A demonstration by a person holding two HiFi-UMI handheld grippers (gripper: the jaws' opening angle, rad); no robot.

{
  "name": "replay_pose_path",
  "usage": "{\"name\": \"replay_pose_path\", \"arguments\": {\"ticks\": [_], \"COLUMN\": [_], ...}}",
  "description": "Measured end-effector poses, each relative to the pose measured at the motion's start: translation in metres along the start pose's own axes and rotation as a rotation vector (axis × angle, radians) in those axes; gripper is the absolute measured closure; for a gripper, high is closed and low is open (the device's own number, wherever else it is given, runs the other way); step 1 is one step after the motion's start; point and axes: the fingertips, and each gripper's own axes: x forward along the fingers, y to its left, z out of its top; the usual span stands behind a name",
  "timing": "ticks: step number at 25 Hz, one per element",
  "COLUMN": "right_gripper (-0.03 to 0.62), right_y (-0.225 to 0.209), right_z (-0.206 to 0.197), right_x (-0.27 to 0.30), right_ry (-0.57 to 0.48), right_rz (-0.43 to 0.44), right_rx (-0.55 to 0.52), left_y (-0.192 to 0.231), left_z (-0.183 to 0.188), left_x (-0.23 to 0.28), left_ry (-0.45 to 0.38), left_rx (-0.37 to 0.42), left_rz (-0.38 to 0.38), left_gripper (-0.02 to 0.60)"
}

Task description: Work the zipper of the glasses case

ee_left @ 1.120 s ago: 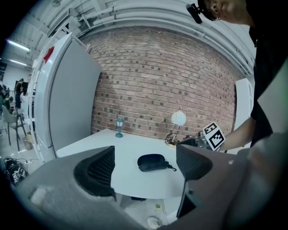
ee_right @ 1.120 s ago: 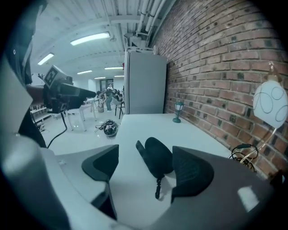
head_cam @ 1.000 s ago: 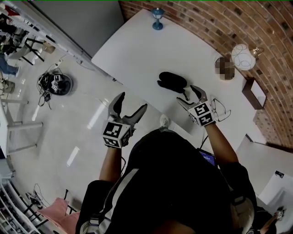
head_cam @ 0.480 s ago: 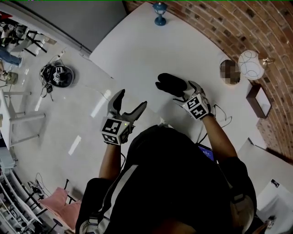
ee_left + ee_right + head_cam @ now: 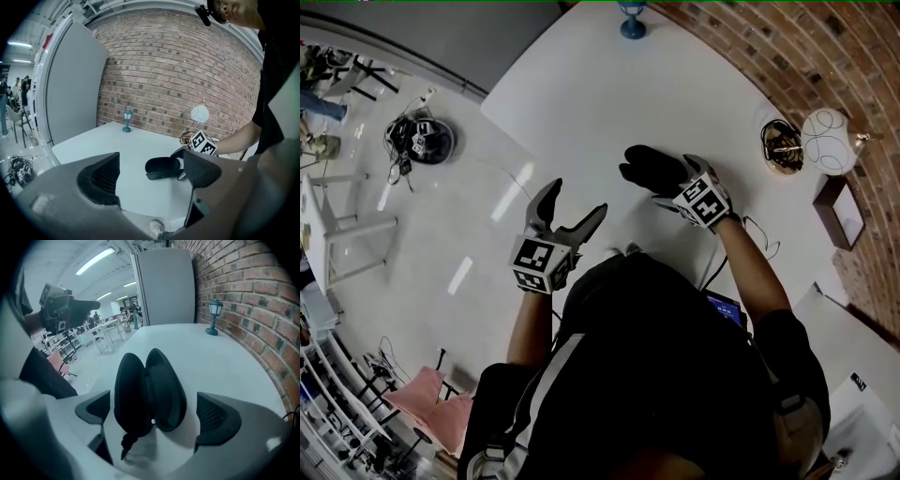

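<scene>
The black glasses case [image 5: 649,167] lies on the white table [image 5: 581,84], its two shells gaping apart. In the right gripper view the case [image 5: 147,390] points its near end at me, and a zipper pull [image 5: 126,442] on a short cord hangs from that end. My right gripper [image 5: 154,416] has just been opening; its jaws stand wide on either side of the case and the pads do not touch it. In the head view the right gripper [image 5: 672,190] sits at the case's near end. My left gripper [image 5: 574,202] is open and empty, over the floor left of the table's edge.
A small blue lamp [image 5: 633,21] stands at the table's far end. Along the brick wall are a wire bowl [image 5: 783,145], a white round ornament [image 5: 827,127] and a brown box [image 5: 839,211]. A thin cable [image 5: 759,234] lies beside my right wrist.
The right gripper has sunk toward the case and its jaws have spread wider around the near end. The left gripper has shifted only a little, still open.
</scene>
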Motion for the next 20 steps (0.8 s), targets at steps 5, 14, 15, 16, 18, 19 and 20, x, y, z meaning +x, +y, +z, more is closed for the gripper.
{"name": "replay_pose_path", "arguments": {"ticks": [5, 14, 15, 16, 18, 19, 20], "right_gripper": [0.045, 0.097, 0.117, 0.135, 0.172, 0.187, 0.203], "right_y": [0.0, 0.012, 0.01, 0.008, 0.006, 0.006, 0.006], "right_z": [-0.003, -0.002, -0.002, -0.001, 0.001, 0.002, 0.003], "right_x": [0.009, 0.011, 0.01, 0.009, 0.006, 0.005, 0.004], "right_ry": [0.018, 0.039, 0.034, 0.027, 0.011, 0.003, -0.006], "right_rz": [0.023, 0.028, 0.02, 0.014, 0.009, 0.007, 0.006], "right_rx": [-0.017, -0.04, -0.039, -0.036, -0.027, -0.021, -0.015], "left_y": [-0.002, 0.0, 0.0, 0.0, -0.002, -0.002, -0.003], "left_z": [-0.009, -0.021, -0.02, -0.02, -0.02, -0.019, -0.019], "left_x": [0.003, -0.004, -0.004, -0.004, -0.004, -0.003, -0.002], "left_ry": [0.014, 0.03, 0.03, 0.03, 0.029, 0.029, 0.029], "left_rx": [-0.021, -0.04, -0.04, -0.04, -0.039, -0.038, -0.037], "left_rz": [0.003, 0.017, 0.016, 0.014, 0.01, 0.007, 0.003], "left_gripper": [0.153, 0.155, 0.155, 0.155, 0.156, 0.156, 0.156]}}
